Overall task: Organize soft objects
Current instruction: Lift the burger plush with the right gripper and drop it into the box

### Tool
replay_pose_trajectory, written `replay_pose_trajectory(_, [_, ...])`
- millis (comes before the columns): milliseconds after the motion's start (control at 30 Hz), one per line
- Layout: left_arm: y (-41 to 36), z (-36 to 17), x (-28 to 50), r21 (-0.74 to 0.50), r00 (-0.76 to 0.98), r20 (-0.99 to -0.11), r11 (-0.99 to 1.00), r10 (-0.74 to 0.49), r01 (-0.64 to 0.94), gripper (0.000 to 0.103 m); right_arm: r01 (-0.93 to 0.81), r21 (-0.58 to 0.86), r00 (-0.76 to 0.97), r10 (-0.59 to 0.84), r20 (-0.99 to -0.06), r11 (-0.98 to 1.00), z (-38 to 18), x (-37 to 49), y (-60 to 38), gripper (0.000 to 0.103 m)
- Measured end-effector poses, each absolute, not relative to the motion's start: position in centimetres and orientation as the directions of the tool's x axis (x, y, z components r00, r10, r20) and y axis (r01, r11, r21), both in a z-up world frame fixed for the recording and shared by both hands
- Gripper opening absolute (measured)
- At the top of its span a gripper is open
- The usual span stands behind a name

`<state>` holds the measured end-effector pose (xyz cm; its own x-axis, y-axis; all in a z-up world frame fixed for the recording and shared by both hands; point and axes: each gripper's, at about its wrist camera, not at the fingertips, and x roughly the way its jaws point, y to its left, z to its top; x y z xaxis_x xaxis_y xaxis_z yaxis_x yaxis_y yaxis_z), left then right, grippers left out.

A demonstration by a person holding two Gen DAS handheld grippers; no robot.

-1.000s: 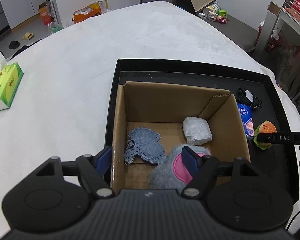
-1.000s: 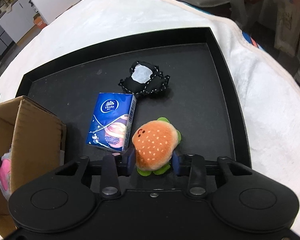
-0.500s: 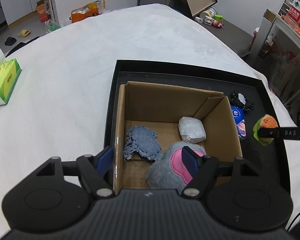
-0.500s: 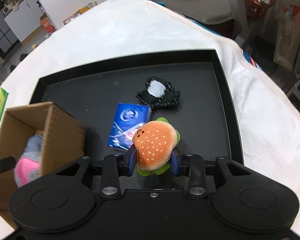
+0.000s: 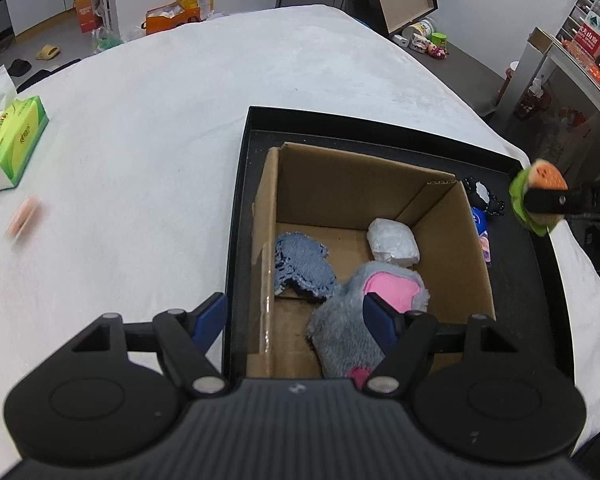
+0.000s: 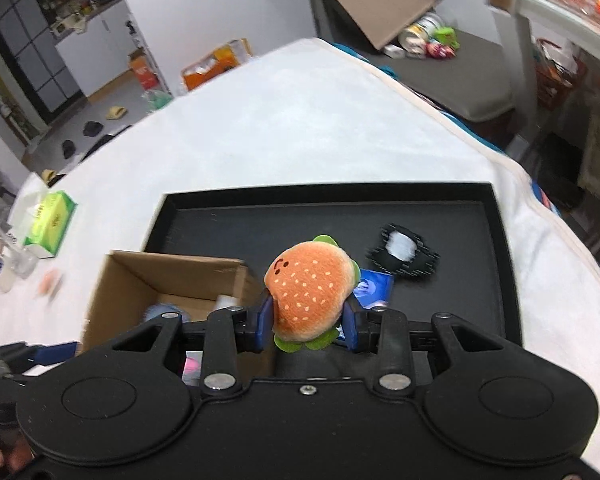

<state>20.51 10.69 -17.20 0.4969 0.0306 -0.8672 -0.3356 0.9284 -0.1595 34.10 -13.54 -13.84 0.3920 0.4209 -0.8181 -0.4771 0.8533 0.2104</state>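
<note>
Burger plush [image 6: 310, 286] sits pinched between the closed pads of the right gripper [image 6: 307, 322], lifted clear of the black tray [image 6: 496, 208] and hanging just to the right of the cardboard box [image 5: 364, 184], a little above its rim. From the left wrist view the same toy [image 5: 538, 200] shows beyond the box's right wall. The left gripper [image 5: 294, 314] is spread wide and holds nothing, straddling the box's near-left wall.

To do this step well, I judge the toy should be carried over the box's right wall until it is plainly above the open interior, then lowered before the pads part (a plush this light can bounce off a rim if dropped from high). The clearest floor is toward the box's far side, behind the blue cloth [image 5: 302, 258] and the white wrapped packet [image 5: 394, 240]; the grey and pink plush [image 5: 364, 316] already fills the near corner. Keeping the left gripper where it is may steady the box if the right one brushes it.

Right of the box, still on the tray, lie a blue tissue pack [image 6: 374, 290] and a black and white pouch [image 6: 404, 254]. The tray rests on a white cloth-covered table [image 5: 160, 120]; a green tissue box [image 5: 14, 142] lies well to the left of the box. Beyond the table, the room looks cluttered with shelving and floor items.
</note>
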Motion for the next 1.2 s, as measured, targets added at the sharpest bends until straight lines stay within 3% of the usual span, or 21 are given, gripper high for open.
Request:
replay_pose_trajectory(533, [13.3,-18.2,18.4,-0.224,0.514,-0.857,0.92,-0.029,-0.321,0.061,-0.584,0.199,0.335,0.456,-0.824,0.787,-13.0,30.8,-5.7,0.035])
replay_pose_trajectory(900, [14.2,-19.0,17.6,-0.259,0.496,-0.865,0.912,-0.073,-0.318,0.024,-0.611,0.216,0.277,0.461,-0.843,0.762,-14.2,29.6,-2.3,0.037])
replay_pose_trajectory(1200, [13.9,-19.0,17.5,-0.284,0.499,-0.861,0.909,-0.102,-0.304,0.017,-0.641,0.233,0.252,0.488,-0.836,0.731,-14.0,28.6,-1.0,0.053])
